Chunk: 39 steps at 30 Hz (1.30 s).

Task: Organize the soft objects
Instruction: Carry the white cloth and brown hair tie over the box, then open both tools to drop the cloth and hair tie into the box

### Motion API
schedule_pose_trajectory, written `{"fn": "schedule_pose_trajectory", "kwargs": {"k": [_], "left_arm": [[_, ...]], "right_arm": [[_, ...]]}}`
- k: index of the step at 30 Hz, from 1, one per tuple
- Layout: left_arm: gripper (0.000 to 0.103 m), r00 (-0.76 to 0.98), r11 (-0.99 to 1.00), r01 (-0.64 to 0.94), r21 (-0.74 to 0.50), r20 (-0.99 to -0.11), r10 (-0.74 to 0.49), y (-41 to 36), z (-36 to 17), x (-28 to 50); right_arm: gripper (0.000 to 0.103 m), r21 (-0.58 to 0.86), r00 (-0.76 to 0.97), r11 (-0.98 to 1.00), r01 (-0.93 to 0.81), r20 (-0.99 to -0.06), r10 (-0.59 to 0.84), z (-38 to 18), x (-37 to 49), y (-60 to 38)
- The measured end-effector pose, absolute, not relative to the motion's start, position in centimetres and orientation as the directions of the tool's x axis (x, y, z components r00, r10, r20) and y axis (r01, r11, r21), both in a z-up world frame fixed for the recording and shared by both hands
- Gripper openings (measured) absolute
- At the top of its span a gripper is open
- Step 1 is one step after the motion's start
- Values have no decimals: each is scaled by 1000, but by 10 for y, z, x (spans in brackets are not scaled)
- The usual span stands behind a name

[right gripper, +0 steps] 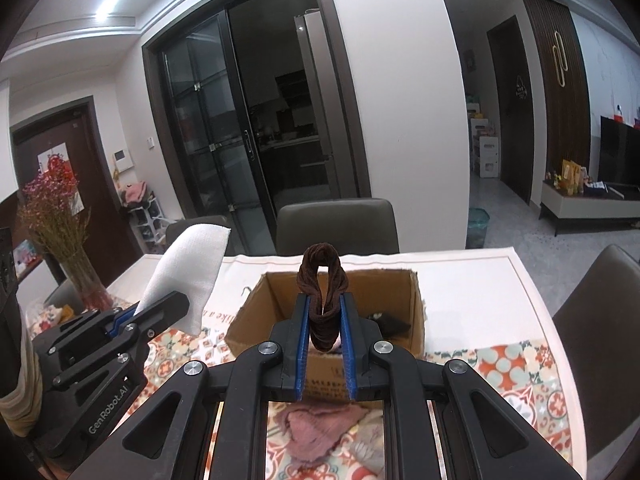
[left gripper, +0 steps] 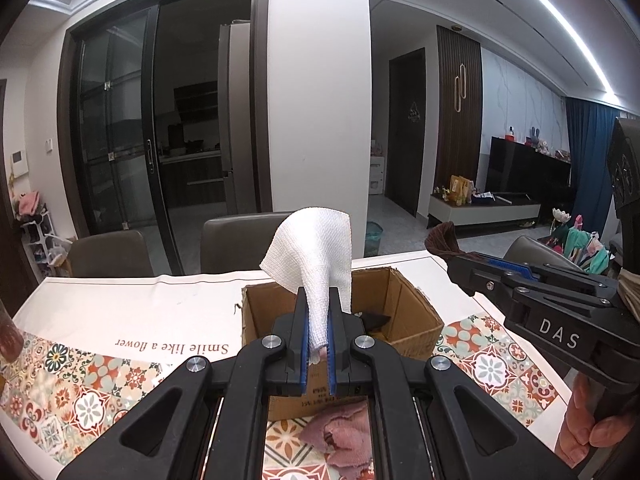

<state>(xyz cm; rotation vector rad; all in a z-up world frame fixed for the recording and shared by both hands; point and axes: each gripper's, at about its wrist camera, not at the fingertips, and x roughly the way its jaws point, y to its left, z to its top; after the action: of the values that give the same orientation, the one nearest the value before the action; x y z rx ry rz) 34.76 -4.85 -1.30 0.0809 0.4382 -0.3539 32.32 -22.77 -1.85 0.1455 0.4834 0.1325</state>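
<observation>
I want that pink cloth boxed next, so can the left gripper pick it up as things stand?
Probably not yet. The left gripper is shut on the white cloth, so its jaws are full. The pink cloth lies on the table below it, in front of the cardboard box, with nothing on top.

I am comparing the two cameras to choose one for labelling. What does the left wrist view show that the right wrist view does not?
Only the left wrist view: blue curtains far right, and the person's hand gripping the right gripper's handle.

Only the right wrist view: a vase of dried flowers on the table's left side.

Both: the open cardboard box, the white cloth pinched in the left gripper, the brown cloth in the right gripper, and a pink cloth lying before the box.
</observation>
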Motion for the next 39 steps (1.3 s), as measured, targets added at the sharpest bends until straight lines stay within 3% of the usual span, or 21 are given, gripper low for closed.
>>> {"fn": "schedule_pose_trajectory", "kwargs": {"k": [9,39], "left_arm": [[8,827,938,346,17,-478,-296,-54,-25,381],[9,697,939,339,65,-688,-204,-75,-98,451]], "right_arm": [[16,141,867,987,-82,-478,141,-23,356,-228],[16,85,719,996,-32,-690,82,-93,436,-236]]}}
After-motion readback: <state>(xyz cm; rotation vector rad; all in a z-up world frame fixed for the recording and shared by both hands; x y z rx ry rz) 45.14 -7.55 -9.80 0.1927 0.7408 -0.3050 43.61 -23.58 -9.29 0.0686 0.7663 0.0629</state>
